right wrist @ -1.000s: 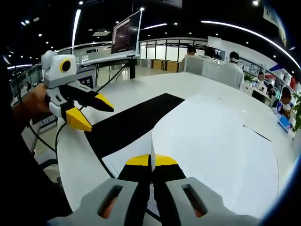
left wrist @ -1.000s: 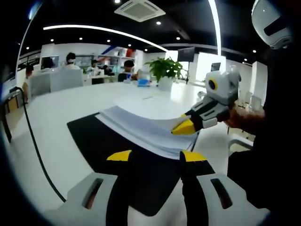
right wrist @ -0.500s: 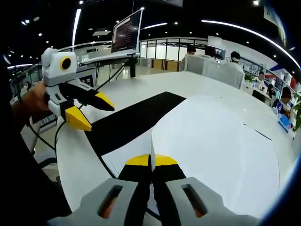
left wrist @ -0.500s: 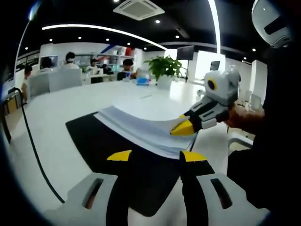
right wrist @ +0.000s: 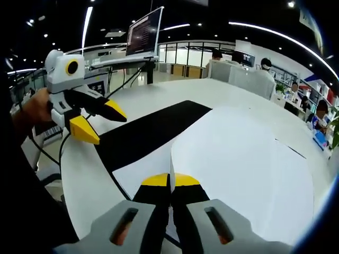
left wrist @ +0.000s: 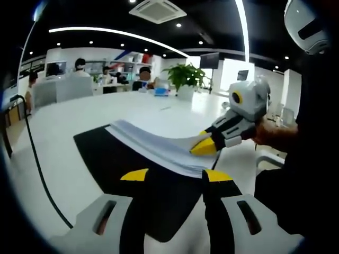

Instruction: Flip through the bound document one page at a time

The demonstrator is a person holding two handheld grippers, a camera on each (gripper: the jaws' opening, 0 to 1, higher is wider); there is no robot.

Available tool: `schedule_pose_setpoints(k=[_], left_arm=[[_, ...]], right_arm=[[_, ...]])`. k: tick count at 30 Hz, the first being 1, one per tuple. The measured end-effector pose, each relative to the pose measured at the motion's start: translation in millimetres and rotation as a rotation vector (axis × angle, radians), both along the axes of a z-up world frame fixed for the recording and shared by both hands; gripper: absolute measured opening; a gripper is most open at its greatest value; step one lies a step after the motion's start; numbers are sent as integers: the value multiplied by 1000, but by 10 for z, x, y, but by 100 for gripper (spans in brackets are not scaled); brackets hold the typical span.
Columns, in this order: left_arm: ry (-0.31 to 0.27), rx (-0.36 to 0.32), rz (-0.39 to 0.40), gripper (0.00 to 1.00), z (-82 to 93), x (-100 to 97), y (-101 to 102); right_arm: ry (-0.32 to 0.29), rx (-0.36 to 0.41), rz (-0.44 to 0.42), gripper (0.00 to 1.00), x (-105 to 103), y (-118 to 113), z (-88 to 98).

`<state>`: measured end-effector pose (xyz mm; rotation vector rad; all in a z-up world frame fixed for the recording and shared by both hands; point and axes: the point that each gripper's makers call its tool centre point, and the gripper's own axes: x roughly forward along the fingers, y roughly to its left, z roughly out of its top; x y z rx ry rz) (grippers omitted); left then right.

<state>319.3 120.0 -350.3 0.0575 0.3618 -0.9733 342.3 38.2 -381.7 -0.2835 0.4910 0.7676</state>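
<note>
Left gripper [right wrist: 98, 123] has drifted; white table [left wrist: 79, 114], seemingly office.

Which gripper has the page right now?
The right gripper, shut on the lifted top page; the left gripper hangs open over the black mat.

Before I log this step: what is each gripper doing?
Left gripper: open, holding nothing.
Right gripper: shut on the top page.

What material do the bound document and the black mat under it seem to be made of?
The bound document looks like plain matte white paper: thin sheets stacked, and the top page bends where the right gripper pinches it. The black mat lies flat and matte, without shine; probably rubber or fabric, but I cannot tell which.
</note>
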Motion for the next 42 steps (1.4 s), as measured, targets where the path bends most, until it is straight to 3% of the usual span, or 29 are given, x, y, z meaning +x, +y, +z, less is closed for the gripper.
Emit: schedule_pose_setpoints(k=[14,20,25,27,34,42], left_arm=[[-6,1,-18,41,37,-14,-62],[-6,14,-18,40,6,-20,-79],[-26,4,-13,39,89,11,-106],[-34,1,-17,39,123,18,-121],[-44,2,-27,38,140,38,-178],[-39,-13,-46,38,131,14,-296]], right_arm=[[9,-14,3,2,-6,-12,-88],[-11,-45,22,2,-15,3,-92],[-44,-61,22,3,-16,-6,-92],[-29,-34,17,3,-9,-14,-90],[141,174,-7,15,-62,35,-75],[148,185,26,23,-100,63,-65]])
